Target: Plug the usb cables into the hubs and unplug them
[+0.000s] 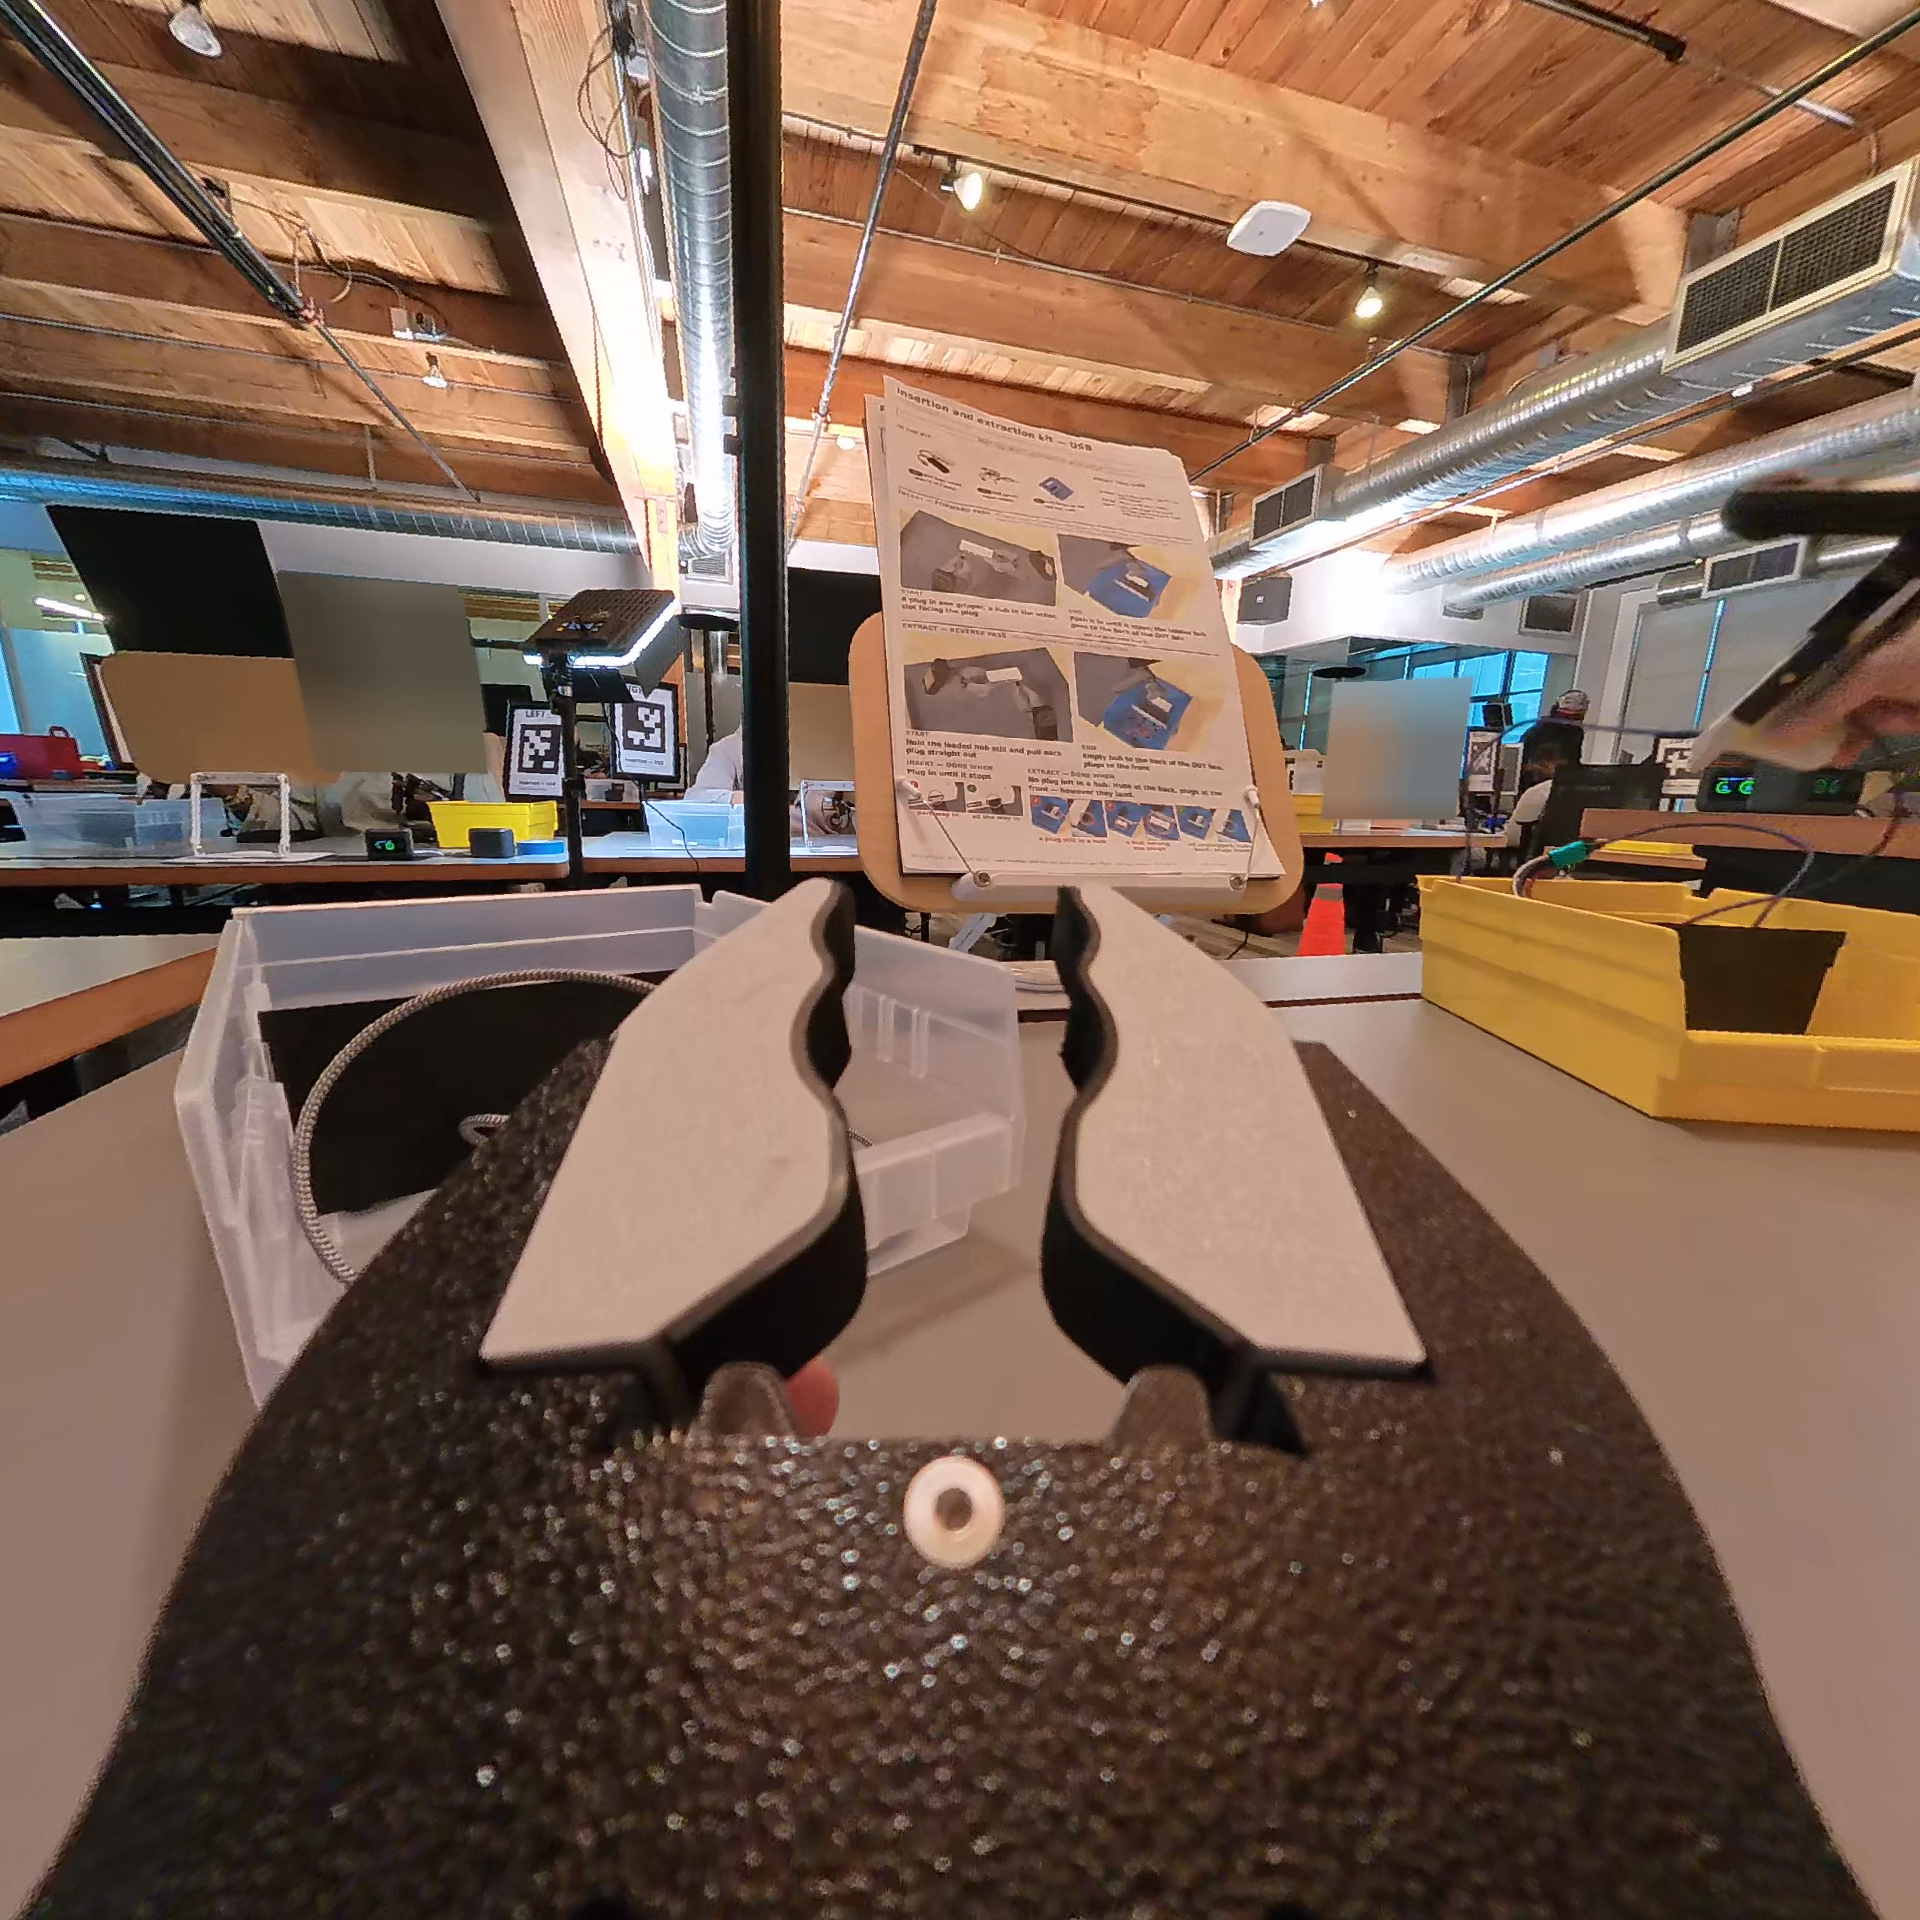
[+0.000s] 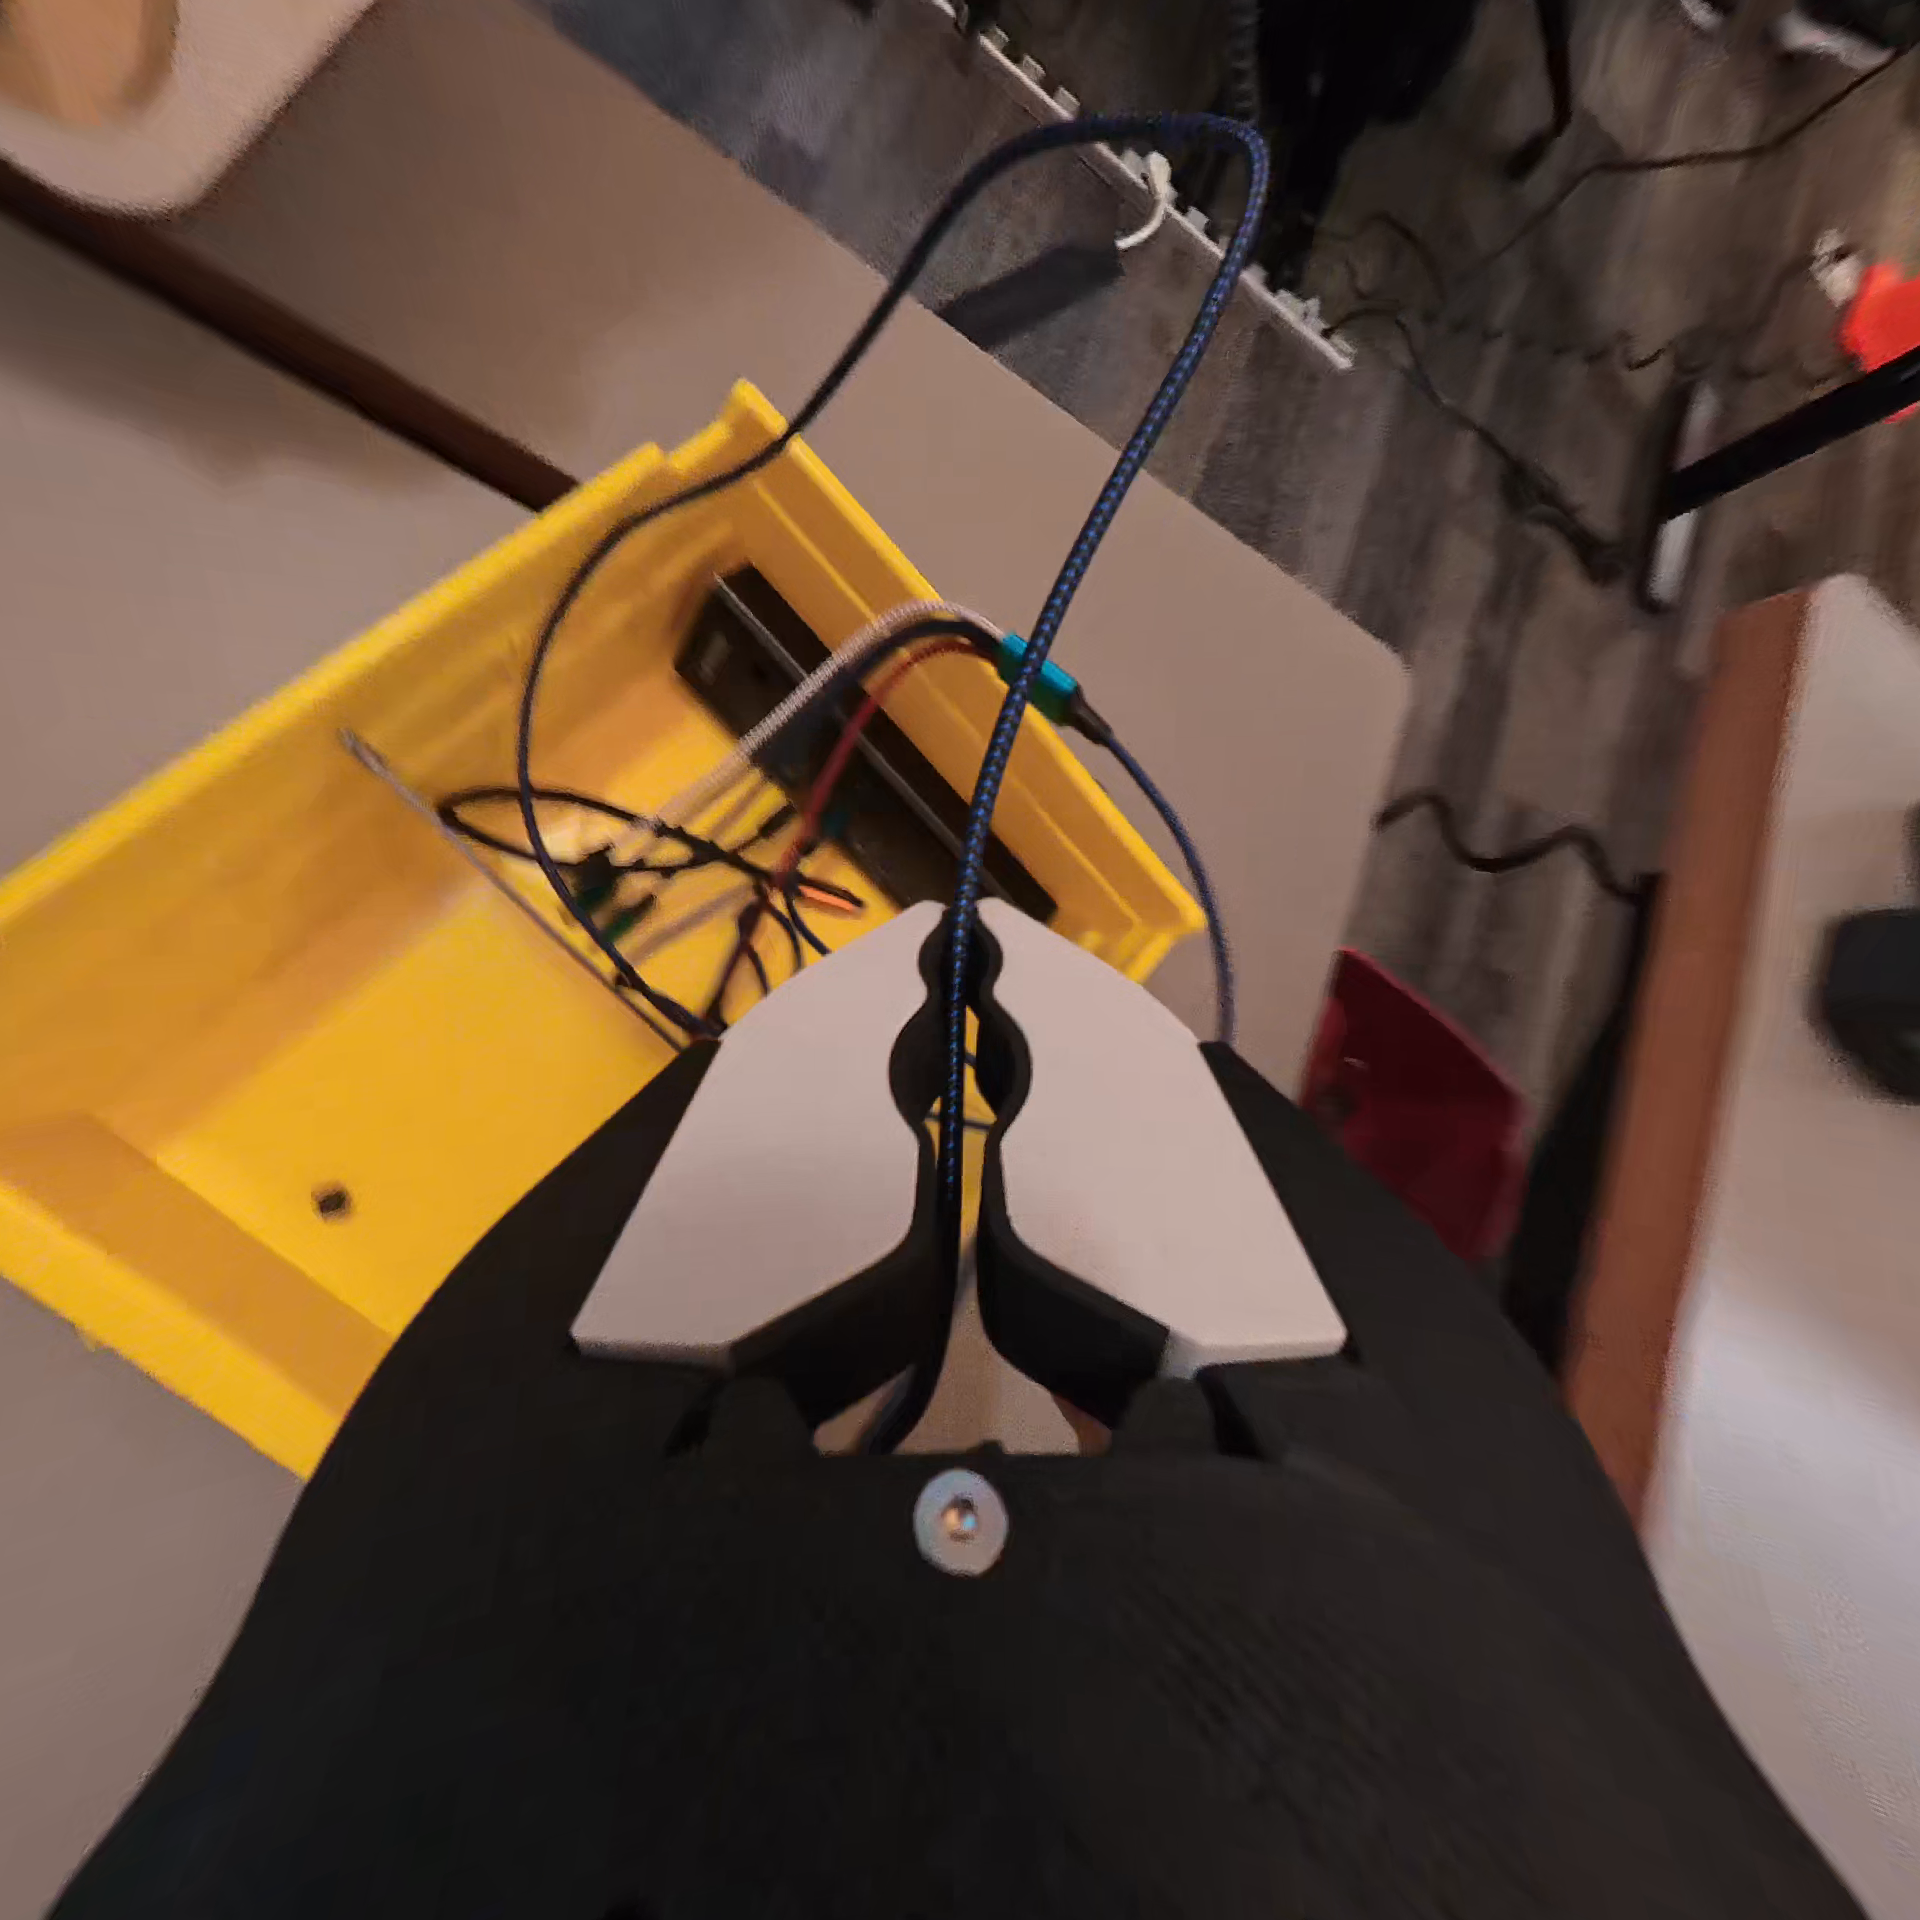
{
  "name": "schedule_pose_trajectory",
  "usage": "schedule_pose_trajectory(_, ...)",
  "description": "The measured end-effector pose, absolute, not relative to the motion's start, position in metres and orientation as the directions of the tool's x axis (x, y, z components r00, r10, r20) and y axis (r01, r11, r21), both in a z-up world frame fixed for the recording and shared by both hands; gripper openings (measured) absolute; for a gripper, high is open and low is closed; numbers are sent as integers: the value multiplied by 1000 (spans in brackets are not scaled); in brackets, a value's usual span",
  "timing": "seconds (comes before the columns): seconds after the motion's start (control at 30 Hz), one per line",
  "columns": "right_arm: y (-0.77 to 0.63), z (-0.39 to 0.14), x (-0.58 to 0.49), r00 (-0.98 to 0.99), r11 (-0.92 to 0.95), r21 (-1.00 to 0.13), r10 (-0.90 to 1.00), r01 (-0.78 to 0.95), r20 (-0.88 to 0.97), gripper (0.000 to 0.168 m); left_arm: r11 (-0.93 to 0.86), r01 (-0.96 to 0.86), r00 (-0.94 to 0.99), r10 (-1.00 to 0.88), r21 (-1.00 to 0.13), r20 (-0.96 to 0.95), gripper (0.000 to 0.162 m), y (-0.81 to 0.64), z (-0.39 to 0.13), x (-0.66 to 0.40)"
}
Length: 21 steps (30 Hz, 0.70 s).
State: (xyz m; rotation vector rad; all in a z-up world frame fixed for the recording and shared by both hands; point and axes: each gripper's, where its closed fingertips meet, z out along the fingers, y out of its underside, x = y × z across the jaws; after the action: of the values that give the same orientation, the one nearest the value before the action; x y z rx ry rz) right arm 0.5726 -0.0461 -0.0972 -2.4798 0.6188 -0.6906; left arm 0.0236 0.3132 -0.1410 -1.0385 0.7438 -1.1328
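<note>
My left gripper (image 1: pixel 956 935) is open and empty, level above the grey table. Ahead and to its left stands a clear plastic bin (image 1: pixel 260 1039) with a grey braided cable (image 1: pixel 312 1101) looped inside. My right gripper (image 2: pixel 961 925) is shut on a blue-and-black braided cable (image 2: pixel 1049 623), which runs between its pads and arches up and over into the yellow bin (image 2: pixel 260 987). That bin holds a black hub (image 2: pixel 748 665) along its far wall and several tangled cables. A teal plug (image 2: pixel 1039 675) rests on the bin's rim. The held cable's plug is hidden.
The yellow bin also shows in the left wrist view (image 1: pixel 1558 1039), at the right. An instruction sheet on a wooden stand (image 1: pixel 1049 644) and a black pole (image 1: pixel 756 416) stand behind the bins. A dark red object (image 2: pixel 1413 1101) lies past the table's rounded corner. Tip to tip, the grippers are about 65 cm apart.
</note>
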Motion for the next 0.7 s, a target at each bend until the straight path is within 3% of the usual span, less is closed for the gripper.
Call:
schedule_pose_trajectory(0.17,-15,-139,598,756,-663,-660,-617,-352,217,0,75,361,279,-960,-930,31,37,313,-141,23)
schedule_pose_trajectory(0.33,17,-153,609,785,-647,-697,-587,-309,197,0,70,363,276,-960,-929,36,37,314,-141,24)
schedule_pose_trajectory(0.4,34,-168,597,846,-693,-648,-515,-315,139,1,73,360,276,-961,-930,31,37,313,-141,25)
schedule_pose_trajectory(0.57,40,-197,596,907,-880,-417,-348,-228,239,37,90,356,281,-959,-930,15,37,311,-141,25)
schedule_pose_trajectory(0.67,49,-187,598,923,-885,-421,-314,-200,221,54,86,363,281,-959,-928,21,37,312,-140,24)
schedule_pose_trajectory(0.7,51,-182,595,935,-887,-422,-294,-189,197,70,82,367,280,-960,-927,26,37,312,-140,24)
